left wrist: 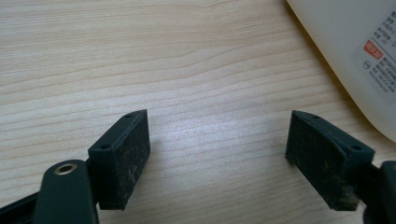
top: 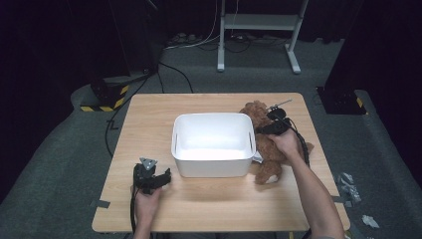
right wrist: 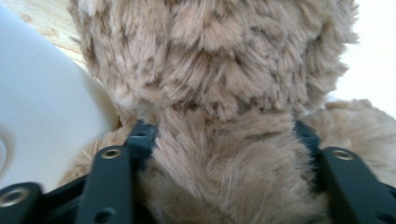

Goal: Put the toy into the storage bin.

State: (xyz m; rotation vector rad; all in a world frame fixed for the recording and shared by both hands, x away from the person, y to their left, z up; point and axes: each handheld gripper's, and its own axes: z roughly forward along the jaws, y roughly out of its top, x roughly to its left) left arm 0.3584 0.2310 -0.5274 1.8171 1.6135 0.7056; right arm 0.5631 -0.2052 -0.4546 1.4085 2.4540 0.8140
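The left hand (top: 148, 203) comes in from the bottom edge and holds the left gripper (top: 164, 177) low, its grey three-cornered plate on top and its tips pointing to the right. Its jaws stand wide apart with nothing between them. The right forearm (top: 314, 194) reaches forward and leftward from the bottom right corner, and the right hand (top: 287, 142) holds the right gripper (top: 260, 130) farther out, pointing left. Its jaws are spread, with something pressed between them.
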